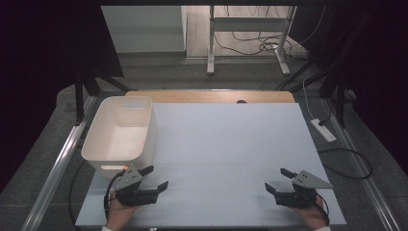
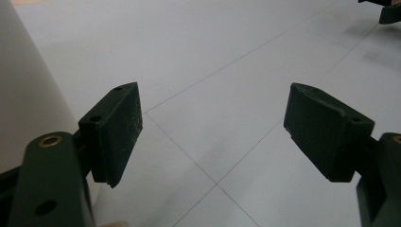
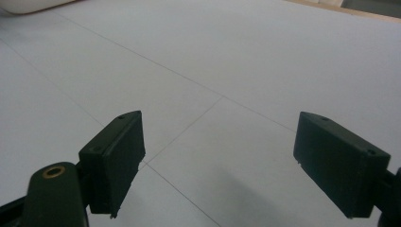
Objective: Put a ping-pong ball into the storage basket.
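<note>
We read this as the ready pose: the 2 grippers rest at the near edge of the white table (image 1: 231, 144), left gripper (image 1: 156, 177) and right gripper (image 1: 278, 179) both with jaws spread and nothing between them. The white bin (image 1: 120, 134) (looks bare inside) stands far-left, just beyond the left gripper. Next move probably needs the left gripper reaching out to that bin's rim.

Noted: white board sheet (image 1: 231, 144) on the table, crossed by thin seam lines. Behind it, bare wooden tabletop strip (image 1: 207, 96). Right of table, on the floor: white power strip (image 1: 323, 130), near it a looped black cable (image 1: 356, 163). Far back: white desk frame (image 1: 210, 43), tangled cables (image 1: 260, 43) beside it.
</note>
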